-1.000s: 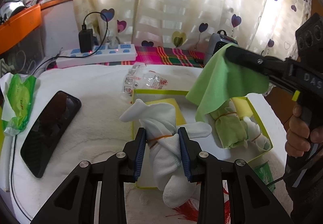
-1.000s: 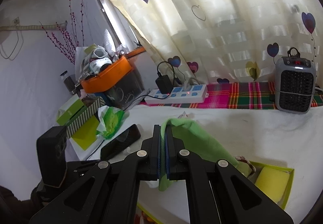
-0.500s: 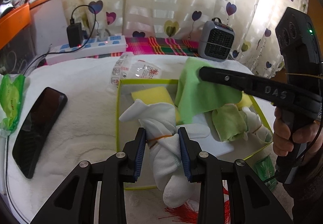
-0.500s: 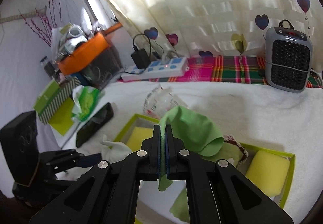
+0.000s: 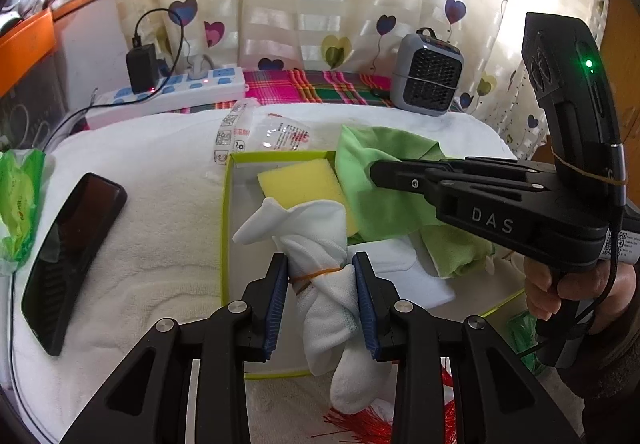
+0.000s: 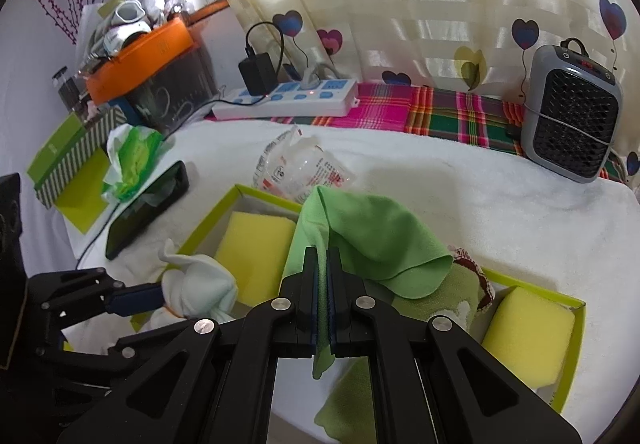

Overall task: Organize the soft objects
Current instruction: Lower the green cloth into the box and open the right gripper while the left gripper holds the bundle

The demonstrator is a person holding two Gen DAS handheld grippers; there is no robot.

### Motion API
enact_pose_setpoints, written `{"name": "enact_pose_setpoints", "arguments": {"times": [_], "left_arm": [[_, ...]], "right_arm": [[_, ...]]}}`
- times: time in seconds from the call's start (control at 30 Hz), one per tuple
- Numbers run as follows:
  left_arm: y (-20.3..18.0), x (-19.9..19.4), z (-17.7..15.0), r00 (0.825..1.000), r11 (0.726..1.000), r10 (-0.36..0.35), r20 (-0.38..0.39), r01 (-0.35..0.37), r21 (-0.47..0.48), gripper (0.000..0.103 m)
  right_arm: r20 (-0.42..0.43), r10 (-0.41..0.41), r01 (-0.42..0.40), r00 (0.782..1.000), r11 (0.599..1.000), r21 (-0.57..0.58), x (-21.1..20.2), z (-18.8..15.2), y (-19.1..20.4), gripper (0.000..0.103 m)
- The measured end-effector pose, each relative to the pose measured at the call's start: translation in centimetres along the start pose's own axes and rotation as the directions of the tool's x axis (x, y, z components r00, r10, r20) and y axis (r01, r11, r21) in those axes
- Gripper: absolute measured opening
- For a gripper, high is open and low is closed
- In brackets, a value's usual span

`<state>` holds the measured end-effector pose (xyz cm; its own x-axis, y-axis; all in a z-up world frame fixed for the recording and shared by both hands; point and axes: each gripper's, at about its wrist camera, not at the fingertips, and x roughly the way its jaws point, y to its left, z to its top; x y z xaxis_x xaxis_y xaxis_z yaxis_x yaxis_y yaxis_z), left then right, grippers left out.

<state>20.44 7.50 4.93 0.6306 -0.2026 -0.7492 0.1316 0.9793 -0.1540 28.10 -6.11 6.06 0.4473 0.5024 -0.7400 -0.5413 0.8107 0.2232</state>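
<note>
My left gripper [image 5: 320,276] is shut on a white sock bundle [image 5: 324,244] tied with an orange rubber band, held over the near edge of the lime-green box [image 5: 225,228]. My right gripper [image 6: 322,260] is shut on a green cloth [image 6: 372,236] that drapes over the box's middle; it also shows in the left wrist view [image 5: 380,180]. In the box lie a yellow sponge [image 5: 298,182], a second yellow sponge [image 6: 528,328], a white folded cloth [image 5: 404,272] and a rolled green cloth [image 5: 456,248]. The left gripper and bundle show in the right wrist view [image 6: 200,288].
A black phone [image 5: 68,248] and a green wipes pack [image 5: 20,200] lie left on the white towel. A clear plastic wrapper [image 5: 264,132] lies behind the box. A power strip [image 5: 168,92] and a small grey heater [image 5: 426,76] stand at the back. Red tassel threads [image 5: 360,424] lie near me.
My right gripper has lowered the green cloth from high above the box down onto its middle. My left gripper holds the sock bundle as before and has shifted slightly over the box.
</note>
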Motion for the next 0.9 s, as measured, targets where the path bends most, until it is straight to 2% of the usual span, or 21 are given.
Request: {"name": "enact_pose_setpoints", "arguments": {"times": [0.47,0.9], "left_arm": [[0.1,0.7,-0.3,0.999,0.999,0.033,-0.024,-0.032,0.008,0.031],[0.2,0.6,-0.3,0.999,0.999,0.047,-0.023,-0.047,0.007,0.032]], "right_arm": [[-0.042,-0.014,0.014,0.999,1.000,-0.010,1.8,-0.4,0.4,0.004],[-0.060,0.017,-0.018,0.998,1.000,-0.016,2.4,-0.5,1.1,0.004]]}}
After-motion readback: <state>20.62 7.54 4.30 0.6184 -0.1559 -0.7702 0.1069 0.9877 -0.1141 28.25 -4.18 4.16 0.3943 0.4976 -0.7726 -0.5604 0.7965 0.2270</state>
